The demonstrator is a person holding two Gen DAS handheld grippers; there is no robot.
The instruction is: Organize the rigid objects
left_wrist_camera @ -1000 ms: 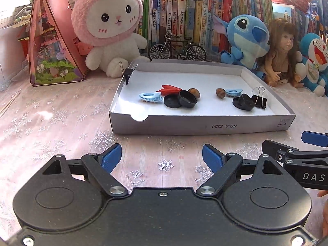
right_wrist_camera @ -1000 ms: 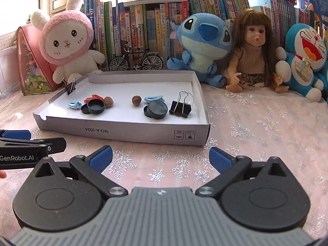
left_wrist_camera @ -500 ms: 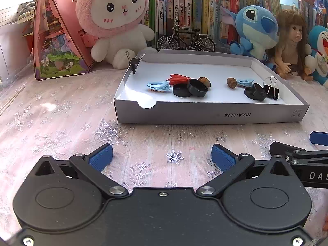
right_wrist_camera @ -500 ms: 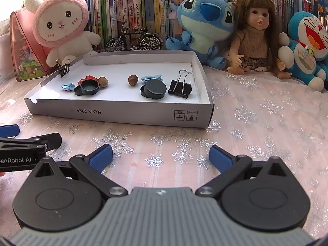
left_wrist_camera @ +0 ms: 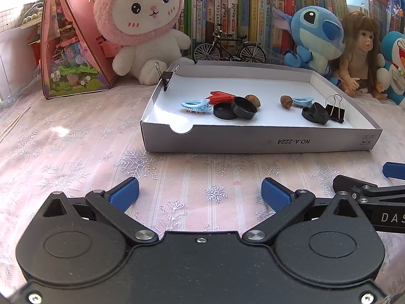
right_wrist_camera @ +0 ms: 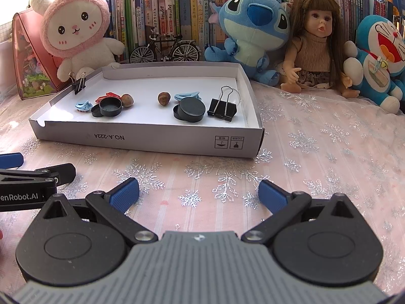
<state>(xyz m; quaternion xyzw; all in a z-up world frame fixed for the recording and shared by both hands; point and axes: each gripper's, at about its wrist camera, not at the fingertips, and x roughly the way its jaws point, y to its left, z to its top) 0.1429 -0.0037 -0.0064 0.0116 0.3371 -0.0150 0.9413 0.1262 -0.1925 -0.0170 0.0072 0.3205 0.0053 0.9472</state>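
Right gripper (right_wrist_camera: pixel 198 193) sits wide open over the snowflake tablecloth (right_wrist_camera: pixel 316 152), nothing between the blue pads. White box lid (right_wrist_camera: pixel 162 140) ahead holds black caps, nuts, blue clips, and a binder clip (right_wrist_camera: pixel 222 110) at its right end.

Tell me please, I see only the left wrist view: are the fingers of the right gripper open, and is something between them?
Observer: Yes, the right gripper is open. Between its fingers only the tablecloth shows.
Operator: The blue plush at my right edge is cut off. Is anything on it?
Observer: The blue cat plush shows whole here, and a small clip hangs on its white belly.
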